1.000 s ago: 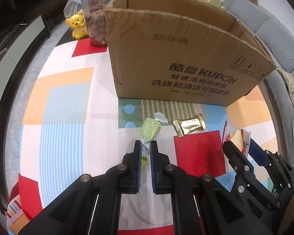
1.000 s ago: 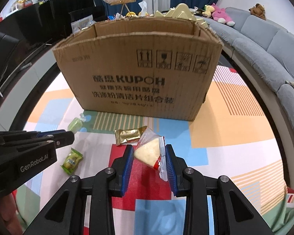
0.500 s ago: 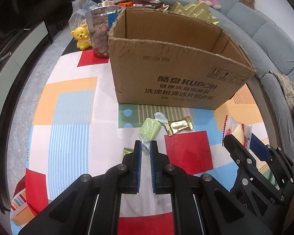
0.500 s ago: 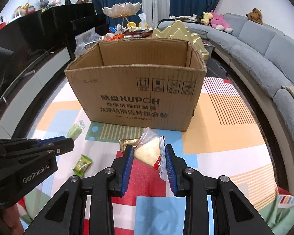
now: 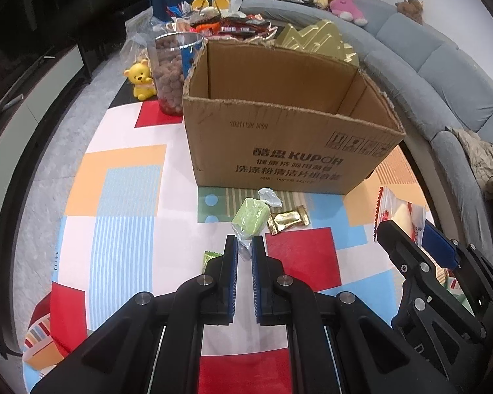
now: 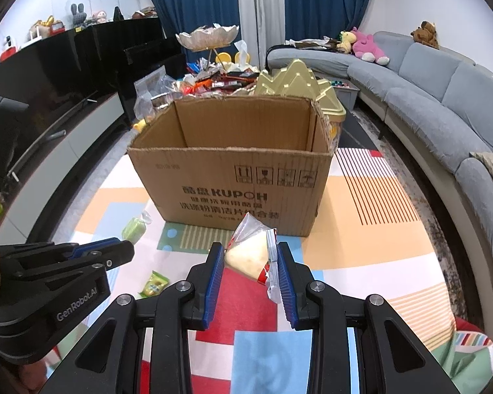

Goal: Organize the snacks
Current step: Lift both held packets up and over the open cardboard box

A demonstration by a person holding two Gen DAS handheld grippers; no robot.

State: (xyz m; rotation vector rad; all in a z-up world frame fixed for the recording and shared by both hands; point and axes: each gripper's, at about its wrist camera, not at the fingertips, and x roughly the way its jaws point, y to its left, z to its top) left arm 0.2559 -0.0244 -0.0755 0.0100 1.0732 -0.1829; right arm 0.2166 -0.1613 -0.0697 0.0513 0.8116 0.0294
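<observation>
My left gripper (image 5: pixel 245 246) is shut on the clear wrapper tail of a green snack (image 5: pixel 250 218), which hangs above the colourful tablecloth. In the right wrist view the same gripper (image 6: pixel 115 251) and green snack (image 6: pixel 134 229) appear at the left. My right gripper (image 6: pixel 249 256) is shut on a wrapped pale bread wedge (image 6: pixel 248 252); it also shows at the right edge of the left wrist view (image 5: pixel 410 239). An open cardboard box (image 5: pixel 289 151) (image 6: pixel 236 177) stands just beyond both grippers. A gold-wrapped snack (image 5: pixel 287 220) and a small green packet (image 5: pixel 210 257) (image 6: pixel 154 284) lie on the cloth.
Behind the box stand a clear jar of brown balls (image 5: pixel 169 69), a yellow bear figure (image 5: pixel 141 78), a gold moulded tray (image 5: pixel 315 42) and a pile of snack packets (image 5: pixel 230 26). A grey sofa (image 6: pixel 443 98) curves along the right; a dark TV cabinet (image 6: pixel 65 75) runs along the left.
Both grippers have risen with their snacks still held. The box looks smaller and lower, and more of its open inside shows. The small green packet has come into the left wrist view.
</observation>
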